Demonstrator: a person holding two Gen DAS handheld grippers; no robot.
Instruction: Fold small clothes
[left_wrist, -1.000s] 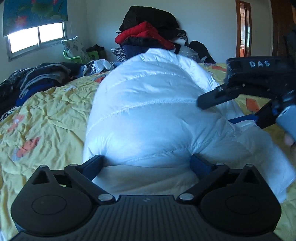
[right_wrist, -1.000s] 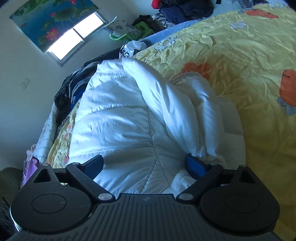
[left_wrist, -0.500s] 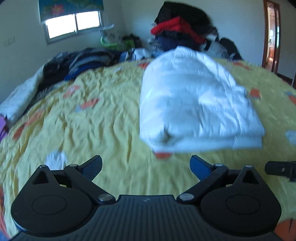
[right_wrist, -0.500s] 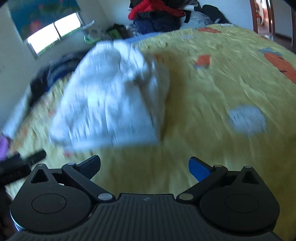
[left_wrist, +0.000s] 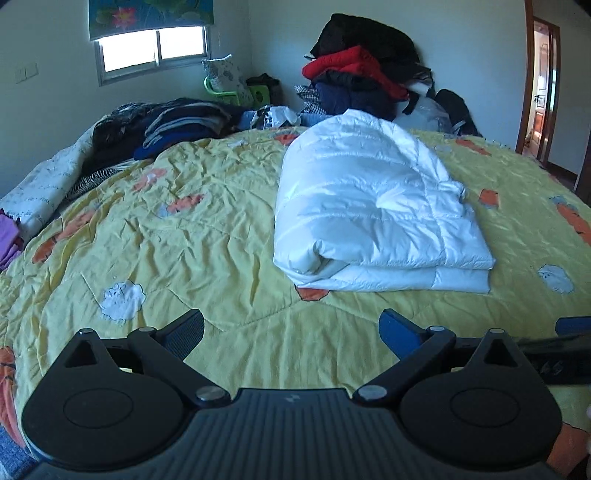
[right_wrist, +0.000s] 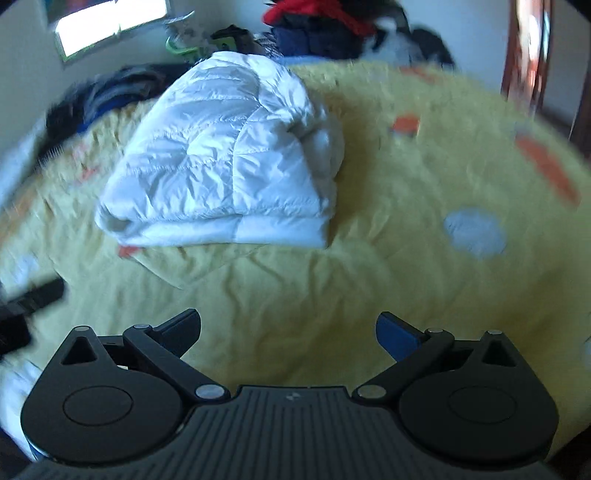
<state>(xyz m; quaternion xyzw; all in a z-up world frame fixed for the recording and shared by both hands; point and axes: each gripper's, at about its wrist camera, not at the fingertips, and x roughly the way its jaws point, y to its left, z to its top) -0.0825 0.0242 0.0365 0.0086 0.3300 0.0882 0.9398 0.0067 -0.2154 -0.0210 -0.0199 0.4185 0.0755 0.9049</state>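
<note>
Much of what we see through the right wrist view is smeared, and the clothes heaped (left_wrist: 354, 77) against the far wall stay hard to sort. Our white puffer jacket (left_wrist: 373, 206) lies folded on the yellow bedspread (left_wrist: 192, 236), long axis running away from us, folded edge nearest. Left gripper (left_wrist: 291, 326) and right gripper (right_wrist: 288, 325) both have fingers wide apart, holding nothing.

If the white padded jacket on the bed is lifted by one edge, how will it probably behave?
The folded white padded jacket looks puffy and quilted, so it is probably light for its bulk. It is soft, so the stacked layers would likely sag and unfold. Its shiny fabric suggests it may slip against the yellow bedspread.
</note>
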